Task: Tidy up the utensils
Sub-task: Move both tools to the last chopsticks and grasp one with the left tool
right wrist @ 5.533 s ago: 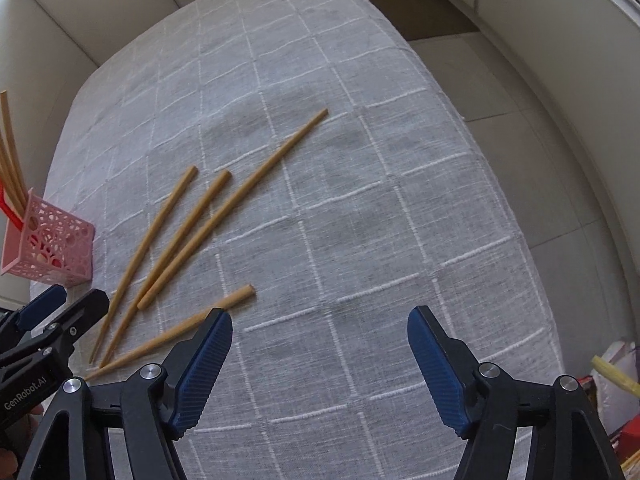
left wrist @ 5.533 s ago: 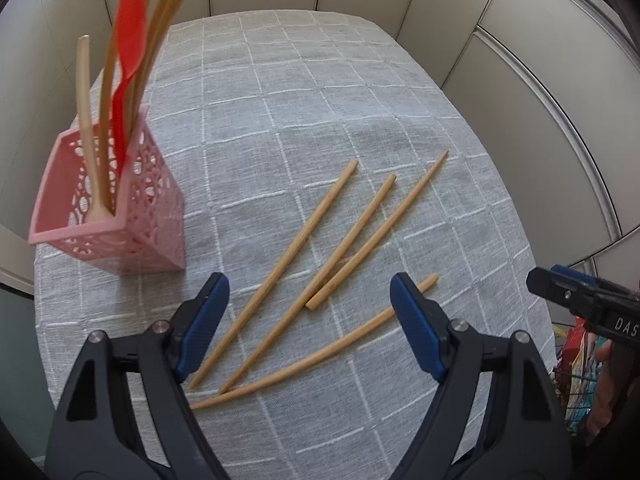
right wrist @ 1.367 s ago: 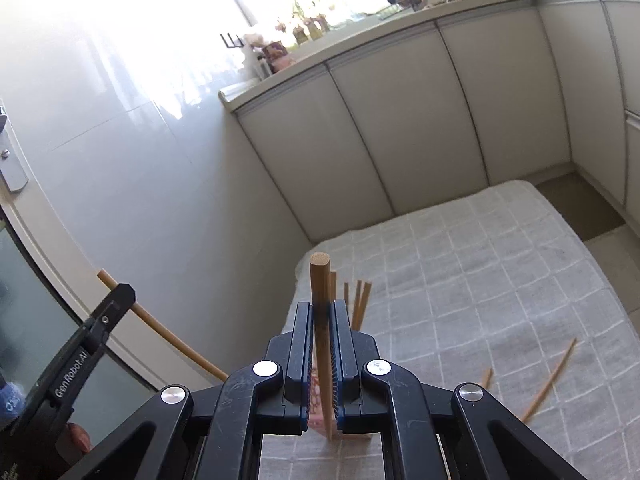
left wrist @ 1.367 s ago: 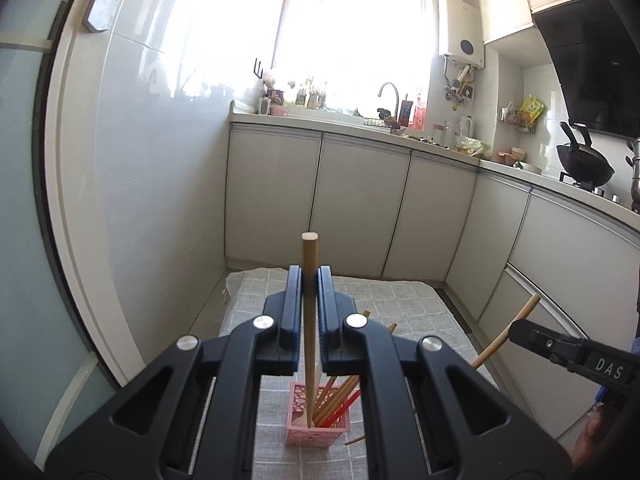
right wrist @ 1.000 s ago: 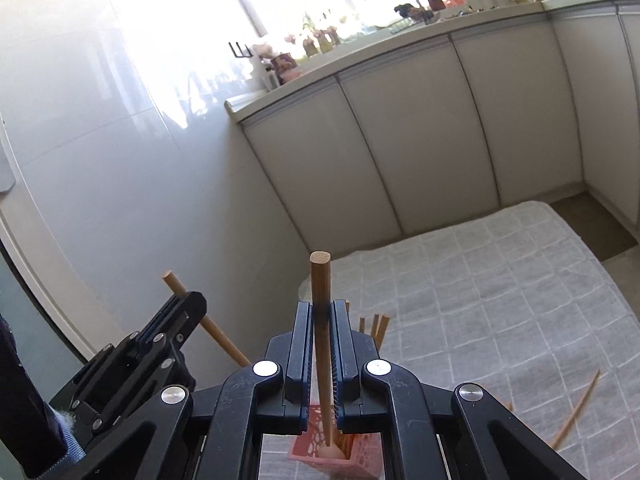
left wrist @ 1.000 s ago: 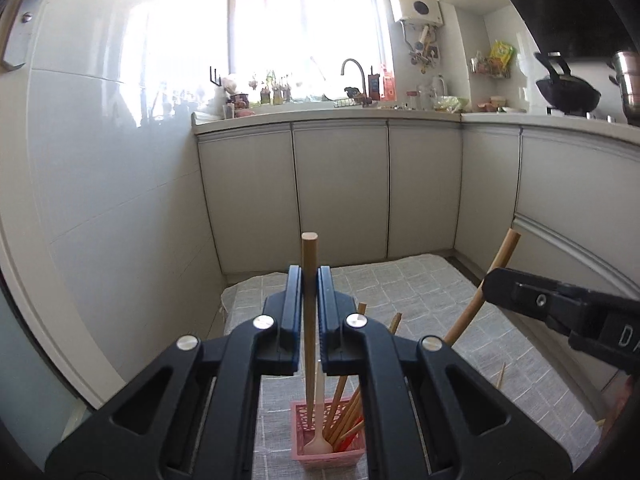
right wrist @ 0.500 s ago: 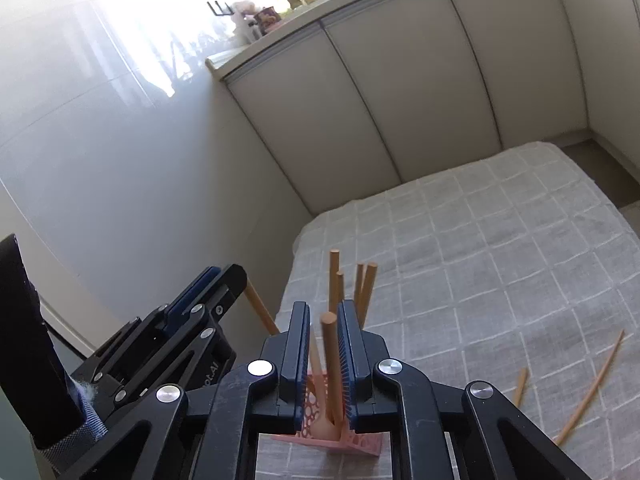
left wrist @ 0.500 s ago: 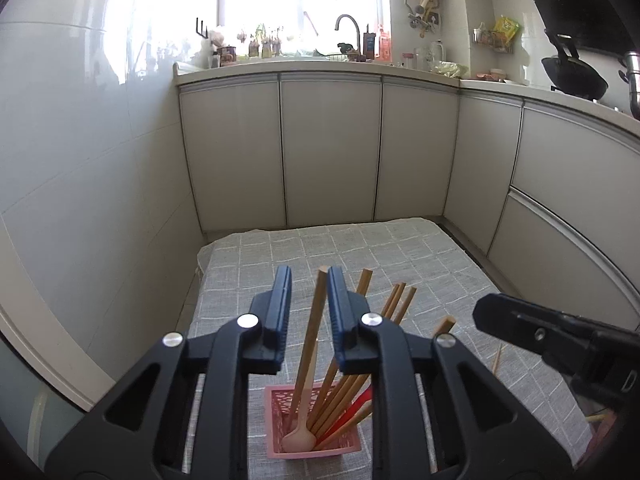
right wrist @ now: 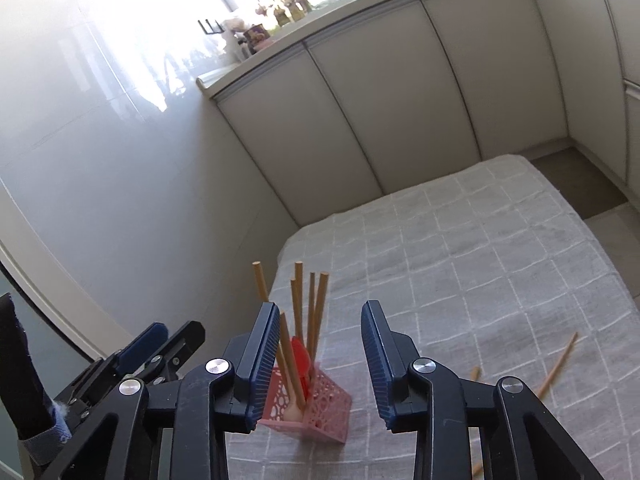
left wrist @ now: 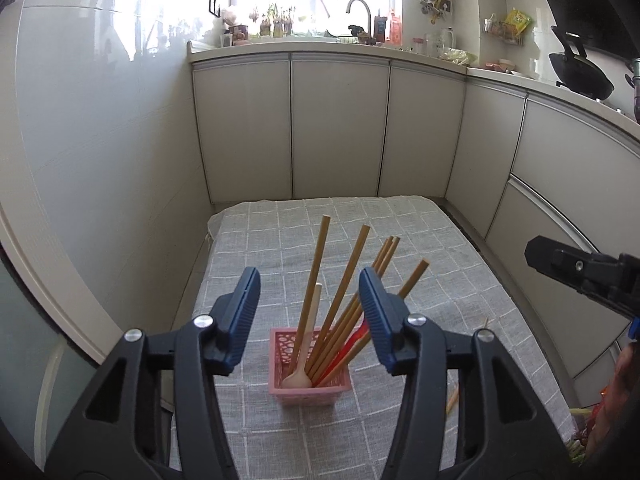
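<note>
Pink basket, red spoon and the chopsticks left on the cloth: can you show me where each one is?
pink basket (left wrist: 310, 394): left wrist view, its front wall.
red spoon (right wrist: 301, 356): right wrist view, its broad upper end.
loose chopstick (right wrist: 558, 364): right wrist view, mid-shaft, lying on the cloth.

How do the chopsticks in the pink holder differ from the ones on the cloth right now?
The chopsticks in the pink holder stand leaning, tips up; the chopsticks on the cloth lie flat. The held ones are bunched with a pale spoon and a red utensil inside the pink holder; the loose ones lie apart, to its right. Both sets are plain tan wood.
</note>
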The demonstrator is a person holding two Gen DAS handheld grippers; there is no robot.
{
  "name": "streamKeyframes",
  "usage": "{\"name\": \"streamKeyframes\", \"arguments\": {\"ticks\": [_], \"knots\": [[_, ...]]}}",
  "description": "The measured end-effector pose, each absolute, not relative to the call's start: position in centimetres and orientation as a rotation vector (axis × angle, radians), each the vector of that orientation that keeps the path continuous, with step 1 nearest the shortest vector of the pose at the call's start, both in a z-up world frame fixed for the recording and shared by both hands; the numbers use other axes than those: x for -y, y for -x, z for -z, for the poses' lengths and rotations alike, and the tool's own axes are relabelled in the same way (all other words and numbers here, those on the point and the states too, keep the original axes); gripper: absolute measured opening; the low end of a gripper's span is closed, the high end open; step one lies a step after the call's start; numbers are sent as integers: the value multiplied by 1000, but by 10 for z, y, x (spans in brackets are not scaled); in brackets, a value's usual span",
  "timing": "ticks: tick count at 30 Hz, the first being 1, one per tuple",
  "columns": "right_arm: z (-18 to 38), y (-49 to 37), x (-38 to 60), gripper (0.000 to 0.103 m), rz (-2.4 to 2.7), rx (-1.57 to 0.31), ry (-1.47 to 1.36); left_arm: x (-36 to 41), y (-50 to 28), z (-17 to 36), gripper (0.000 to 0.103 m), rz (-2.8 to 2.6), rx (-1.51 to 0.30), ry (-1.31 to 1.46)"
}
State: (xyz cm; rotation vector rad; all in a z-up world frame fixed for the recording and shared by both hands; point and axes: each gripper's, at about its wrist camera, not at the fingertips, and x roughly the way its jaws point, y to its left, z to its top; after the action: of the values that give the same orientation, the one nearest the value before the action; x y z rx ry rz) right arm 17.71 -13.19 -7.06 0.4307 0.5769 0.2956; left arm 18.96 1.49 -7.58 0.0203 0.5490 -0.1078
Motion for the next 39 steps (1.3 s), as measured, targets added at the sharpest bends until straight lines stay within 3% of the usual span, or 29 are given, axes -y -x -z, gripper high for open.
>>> {"name": "streamKeyframes", "arguments": {"ticks": [4, 9, 15, 21, 36, 39], "knots": [[72, -166, 145, 50, -275, -592, -419, -11, -174, 78, 67, 105, -570, -8], [79, -153, 159, 68, -242, -617, -389, -5, -164, 86, 82, 114, -590, -25], [97, -143, 176, 79, -190, -672, -341, 6, -160, 104, 91, 165, -668, -32], [118, -138, 199, 85, -121, -747, -329, 19, -162, 127, 92, 198, -763, -63], [191, -156, 251, 86, 62, -1082, -383, 87, -192, 191, 91, 215, -1071, -72], [196, -158, 266, 86, 97, -1095, -397, 108, -203, 202, 82, 226, -1082, -98]]}}
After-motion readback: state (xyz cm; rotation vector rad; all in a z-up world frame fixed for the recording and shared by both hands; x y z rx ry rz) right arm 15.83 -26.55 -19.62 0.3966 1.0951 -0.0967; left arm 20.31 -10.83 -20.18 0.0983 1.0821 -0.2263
